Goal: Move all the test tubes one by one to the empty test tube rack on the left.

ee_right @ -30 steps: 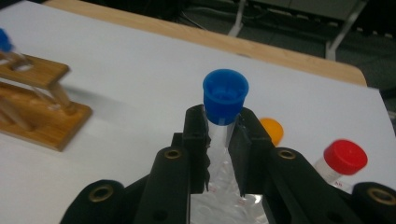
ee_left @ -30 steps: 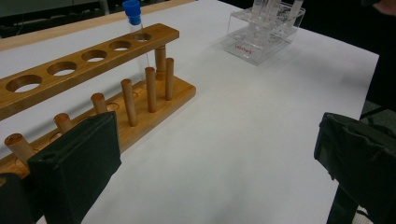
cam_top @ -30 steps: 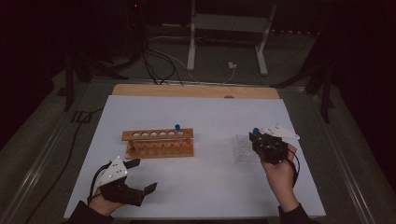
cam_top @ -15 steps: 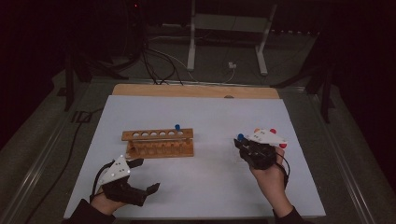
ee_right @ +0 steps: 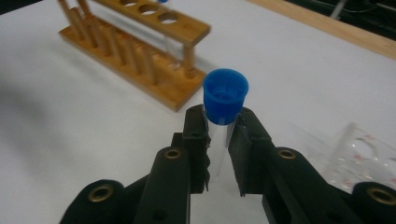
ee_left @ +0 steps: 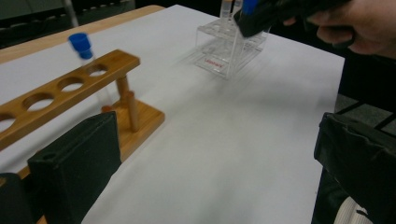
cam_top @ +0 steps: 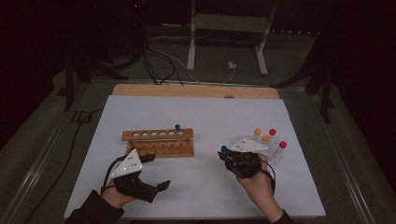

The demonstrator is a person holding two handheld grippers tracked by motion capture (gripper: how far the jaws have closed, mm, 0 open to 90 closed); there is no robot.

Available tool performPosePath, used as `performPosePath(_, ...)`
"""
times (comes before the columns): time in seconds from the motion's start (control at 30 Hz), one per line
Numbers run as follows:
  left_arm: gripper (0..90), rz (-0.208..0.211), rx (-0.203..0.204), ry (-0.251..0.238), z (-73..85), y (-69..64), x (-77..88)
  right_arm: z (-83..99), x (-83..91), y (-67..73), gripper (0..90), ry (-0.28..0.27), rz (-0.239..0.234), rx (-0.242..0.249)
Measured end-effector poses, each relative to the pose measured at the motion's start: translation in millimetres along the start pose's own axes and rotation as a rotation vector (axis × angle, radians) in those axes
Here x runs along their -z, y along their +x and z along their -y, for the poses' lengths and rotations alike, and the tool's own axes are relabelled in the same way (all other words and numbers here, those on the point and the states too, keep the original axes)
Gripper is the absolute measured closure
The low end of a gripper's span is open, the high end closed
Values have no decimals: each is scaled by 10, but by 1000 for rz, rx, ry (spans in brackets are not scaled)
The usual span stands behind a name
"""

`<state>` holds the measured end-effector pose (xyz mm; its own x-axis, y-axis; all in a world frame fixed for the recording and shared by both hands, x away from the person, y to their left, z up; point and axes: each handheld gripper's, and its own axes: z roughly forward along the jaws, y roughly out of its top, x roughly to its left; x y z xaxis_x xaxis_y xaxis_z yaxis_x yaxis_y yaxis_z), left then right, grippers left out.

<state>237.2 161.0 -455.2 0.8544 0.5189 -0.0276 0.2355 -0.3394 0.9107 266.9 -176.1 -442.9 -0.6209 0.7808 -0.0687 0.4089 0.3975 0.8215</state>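
Observation:
A wooden tube rack stands left of centre on the white table, with one blue-capped tube upright at its right end. My right gripper is shut on a second blue-capped tube, gripping its clear body just under the cap, between the wooden rack and a clear plastic rack. That clear rack holds orange-capped and red-capped tubes. My left gripper hovers open in front of the wooden rack, nothing between its jaws.
The white sheet covers a wooden tabletop whose far edge shows. Cables and a metal stand lie on the dark floor beyond. Bare sheet stretches between the two racks and along the front.
My right gripper has carried the blue-capped tube leftward, away from the clear rack and toward the wooden one. My left gripper has drifted slightly right, still open.

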Motion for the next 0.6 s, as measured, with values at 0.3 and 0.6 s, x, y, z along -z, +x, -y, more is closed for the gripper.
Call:
performPosePath(0.3, 21, 48, -34, -16, -209, -29, -197, 15, -32, 148, 765, 8, -59, 27)
performPosePath(0.6, 80, 103, -65, -37, -410, -44, -403, 41, -74, 233, 765, 16, -93, 38)
